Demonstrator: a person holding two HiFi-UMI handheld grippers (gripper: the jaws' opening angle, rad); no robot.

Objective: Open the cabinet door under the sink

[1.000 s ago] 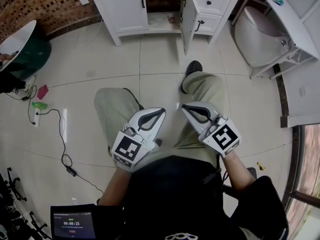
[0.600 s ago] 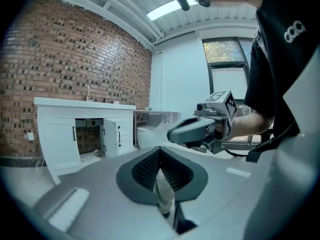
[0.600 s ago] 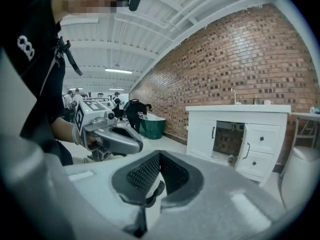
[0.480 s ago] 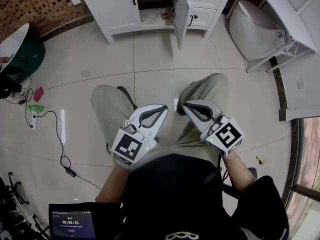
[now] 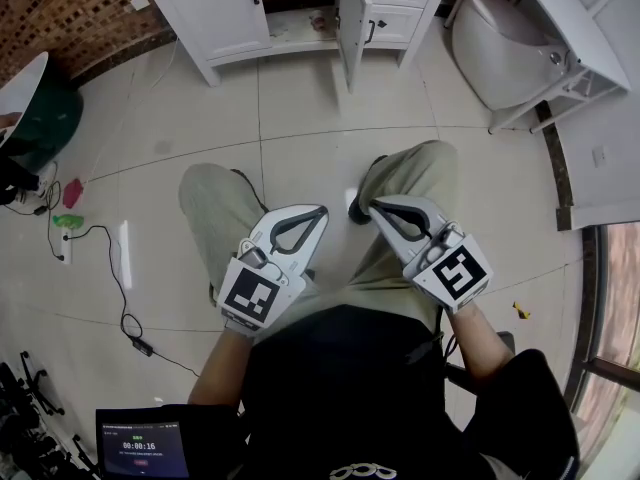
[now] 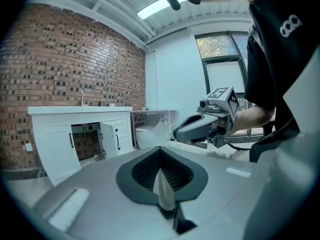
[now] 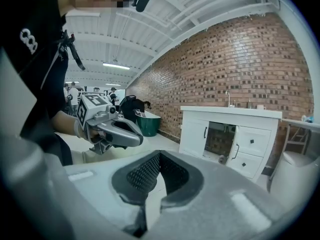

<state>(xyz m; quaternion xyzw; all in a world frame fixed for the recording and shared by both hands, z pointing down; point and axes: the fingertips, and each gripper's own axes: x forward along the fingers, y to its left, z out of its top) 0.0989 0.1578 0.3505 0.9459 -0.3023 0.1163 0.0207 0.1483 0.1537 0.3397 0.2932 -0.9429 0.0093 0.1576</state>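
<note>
Head view: left hand-held gripper (image 5: 318, 213) and right hand-held gripper (image 5: 376, 211) side by side over knees (image 5: 215, 203), tips near each other, not touching. Both clenched, nothing between jaws. Pale tiled floor (image 5: 300, 118) beyond. Farther off, white sink cabinet (image 5: 188, 23) against brick wall (image 5: 80, 8), well apart from both hand-held grippers. Cabinet door (image 5: 349, 13) swung out, edge-on, dark opening behind it. Left door (image 5: 225, 8) shut. Toilet (image 5: 500, 48) right of cabinet.

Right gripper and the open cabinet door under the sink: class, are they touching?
Apart. Head view shows wide floor between the right gripper and the cabinet door.
</note>
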